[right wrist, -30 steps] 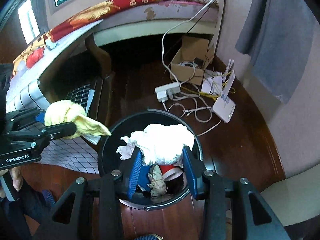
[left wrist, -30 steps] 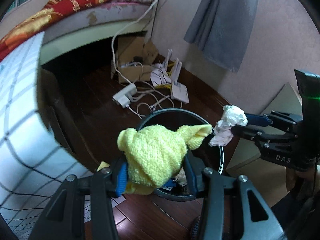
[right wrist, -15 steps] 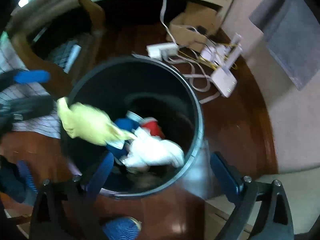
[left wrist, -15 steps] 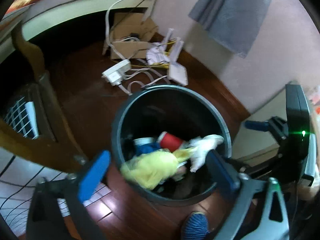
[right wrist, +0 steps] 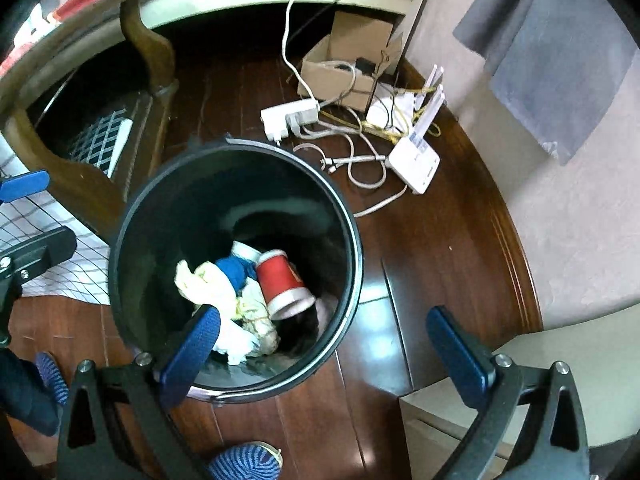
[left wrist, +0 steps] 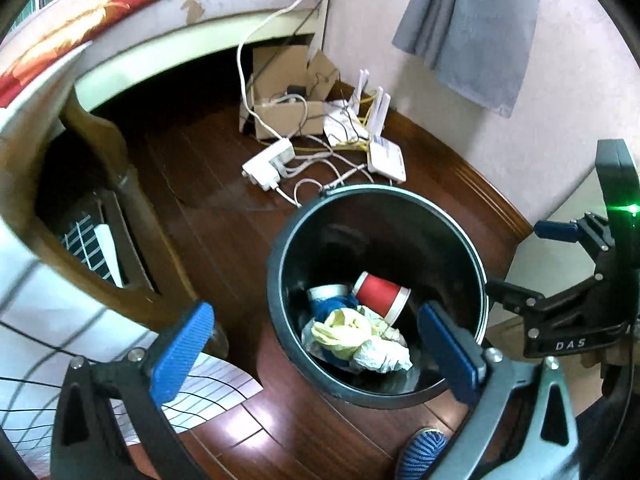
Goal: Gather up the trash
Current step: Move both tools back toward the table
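A black trash bin (left wrist: 280,280) stands on the dark wooden floor (left wrist: 208,216), and the trash lies at its bottom. A yellow cloth (left wrist: 340,330) sits crumpled there, touching a white crumpled tissue (left wrist: 380,358) on its near side. Beside them a red paper cup (left wrist: 380,292) lies on its side, next to a blue-and-white cup (left wrist: 330,298). Farther off, by the wall, a cardboard box (left wrist: 288,114) holds cables, with a white power strip (left wrist: 268,162) and a white router (left wrist: 386,154) on the floor in front of it.

The left gripper (left wrist: 316,344) hangs above the bin's near left side, tilted downward, its blue-padded jaws spread wide and holding nothing. The right gripper (right wrist: 324,346) hovers over the bin's near right rim, also looking down, jaws likewise spread wide and empty; its left pad overlaps the bin's mouth while the right pad is over bare floor.
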Demonstrator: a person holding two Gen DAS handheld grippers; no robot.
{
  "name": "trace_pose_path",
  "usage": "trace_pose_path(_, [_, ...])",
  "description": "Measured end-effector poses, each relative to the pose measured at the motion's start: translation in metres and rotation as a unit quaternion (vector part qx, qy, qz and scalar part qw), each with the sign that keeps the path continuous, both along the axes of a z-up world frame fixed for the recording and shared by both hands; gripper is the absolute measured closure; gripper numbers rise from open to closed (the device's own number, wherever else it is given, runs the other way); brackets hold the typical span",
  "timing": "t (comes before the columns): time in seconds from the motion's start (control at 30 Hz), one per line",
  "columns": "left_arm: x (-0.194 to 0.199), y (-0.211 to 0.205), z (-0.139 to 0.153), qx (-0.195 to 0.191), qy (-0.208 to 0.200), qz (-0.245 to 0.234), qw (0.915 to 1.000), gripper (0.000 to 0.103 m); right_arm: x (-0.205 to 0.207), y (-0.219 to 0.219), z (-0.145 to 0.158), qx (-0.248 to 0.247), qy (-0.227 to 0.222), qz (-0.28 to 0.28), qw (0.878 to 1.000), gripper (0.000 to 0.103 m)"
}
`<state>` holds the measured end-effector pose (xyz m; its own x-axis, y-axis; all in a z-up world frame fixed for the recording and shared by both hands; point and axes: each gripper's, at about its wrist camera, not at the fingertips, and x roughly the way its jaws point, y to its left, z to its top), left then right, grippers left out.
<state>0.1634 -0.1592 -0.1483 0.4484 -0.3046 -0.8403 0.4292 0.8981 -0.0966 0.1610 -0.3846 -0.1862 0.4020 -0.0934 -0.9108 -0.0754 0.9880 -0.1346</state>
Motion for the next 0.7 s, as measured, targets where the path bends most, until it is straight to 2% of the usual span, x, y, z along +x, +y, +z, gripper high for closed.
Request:
trace_pose_path(0.27, [-0.01,0.012,0.029,-0.005,-0.035,0.011,0.9993,0.0,-0.009,0.017,0.033,0.0,-0.035,0.013,0.999,0.0])
trace_pose_path(0.7, [-0.023,0.029,0.048,-0.005,-0.057,0.023,0.9981,0.0,-0.019,0.032,0.064,0.001,-0.067,0.022,0.998,0.0])
